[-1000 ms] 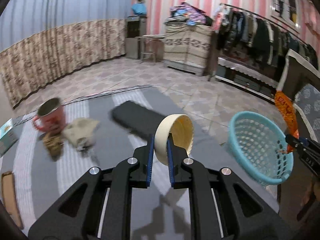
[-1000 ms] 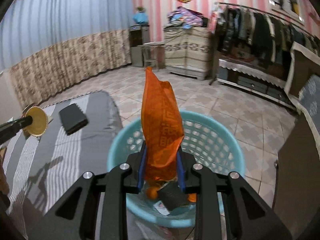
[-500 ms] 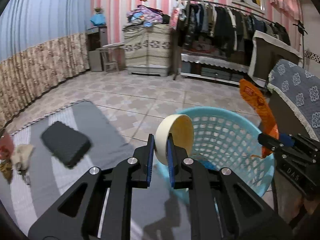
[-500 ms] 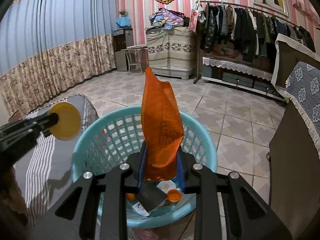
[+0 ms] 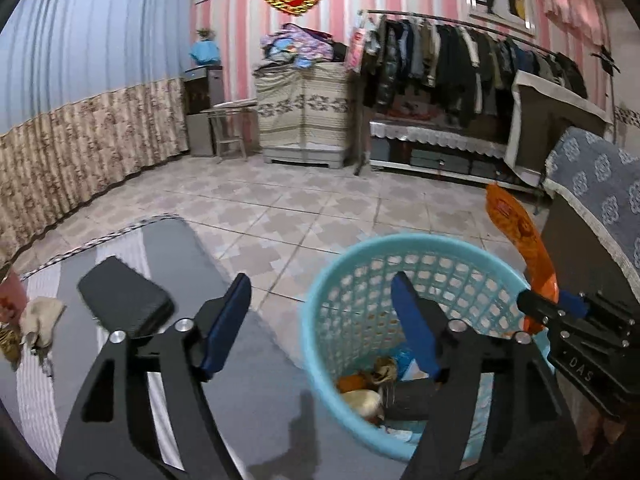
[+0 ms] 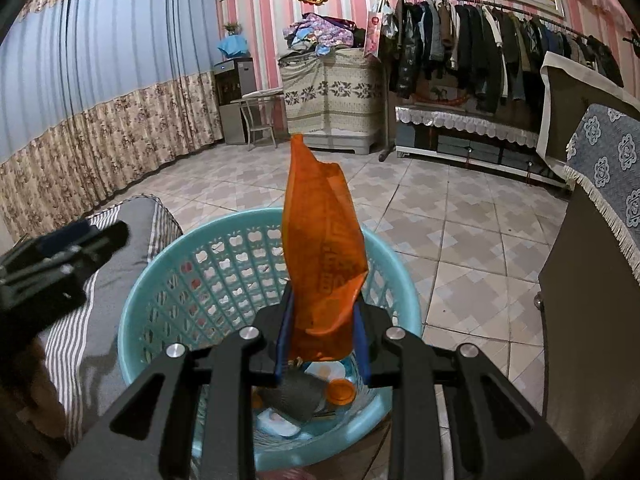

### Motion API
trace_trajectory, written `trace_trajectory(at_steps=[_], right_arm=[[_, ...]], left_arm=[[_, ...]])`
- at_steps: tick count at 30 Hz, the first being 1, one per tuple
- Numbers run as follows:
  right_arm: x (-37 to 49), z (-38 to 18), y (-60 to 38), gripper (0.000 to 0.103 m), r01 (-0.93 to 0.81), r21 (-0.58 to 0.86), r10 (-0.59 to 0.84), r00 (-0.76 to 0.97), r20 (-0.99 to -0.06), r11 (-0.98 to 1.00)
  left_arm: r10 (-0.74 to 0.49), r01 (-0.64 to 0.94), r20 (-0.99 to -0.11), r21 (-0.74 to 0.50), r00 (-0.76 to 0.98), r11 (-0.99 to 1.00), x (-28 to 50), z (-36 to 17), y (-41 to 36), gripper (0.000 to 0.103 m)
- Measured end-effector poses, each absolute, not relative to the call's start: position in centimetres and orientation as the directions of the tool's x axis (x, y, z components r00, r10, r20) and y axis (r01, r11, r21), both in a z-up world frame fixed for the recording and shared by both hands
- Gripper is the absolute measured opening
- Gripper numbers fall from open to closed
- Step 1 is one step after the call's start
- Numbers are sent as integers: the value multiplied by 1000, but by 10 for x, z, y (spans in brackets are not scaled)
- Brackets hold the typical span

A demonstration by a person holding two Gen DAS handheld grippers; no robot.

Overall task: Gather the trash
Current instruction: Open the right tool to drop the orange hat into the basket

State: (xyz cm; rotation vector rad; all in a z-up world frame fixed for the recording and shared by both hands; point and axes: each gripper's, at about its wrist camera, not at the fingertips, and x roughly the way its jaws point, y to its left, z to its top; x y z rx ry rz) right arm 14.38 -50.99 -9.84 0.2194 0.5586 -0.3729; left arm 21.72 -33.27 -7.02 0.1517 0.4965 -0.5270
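A light blue plastic basket (image 5: 352, 256) stands on the floor beside the table and holds several pieces of trash; it also shows in the right wrist view (image 6: 160, 280). My left gripper (image 5: 320, 312) is open and empty above the basket's left rim. A pale round cup (image 5: 362, 400) lies inside the basket below it. My right gripper (image 6: 322, 320) is shut on an orange wrapper (image 6: 320, 248), held upright over the basket; the wrapper also shows in the left wrist view (image 5: 520, 232).
A grey striped cloth covers the table (image 5: 248, 380). A black case (image 5: 120, 300), a crumpled tissue (image 5: 40, 316) and a red mug's edge (image 5: 10, 300) lie on it at left. A brown cabinet (image 6: 592, 320) stands right of the basket.
My left gripper has opened over the basket and the pale cup has dropped out of it into the basket. My right gripper keeps its hold on the orange wrapper above the basket.
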Motion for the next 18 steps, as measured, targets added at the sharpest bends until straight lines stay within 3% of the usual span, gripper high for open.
trace_trajectory(at_steps=[6, 16, 17, 18], right_arm=[[149, -103, -502, 26, 388, 95, -275, 785, -555, 917], [180, -104, -485, 27, 358, 63, -255, 766, -590, 932], [183, -104, -483, 28, 356, 59, -253, 762, -596, 933], [186, -103, -481, 36, 353, 58, -249, 757, -604, 934]], left_arm=[[-375, 432, -443, 30, 814, 901, 215, -54, -294, 89], [-299, 317, -449, -37, 842, 948, 217, -42, -216, 94], [-274, 295, -440, -24, 855, 955, 216, -40, -205, 95], [-259, 281, -436, -16, 862, 960, 215, -39, -201, 97]])
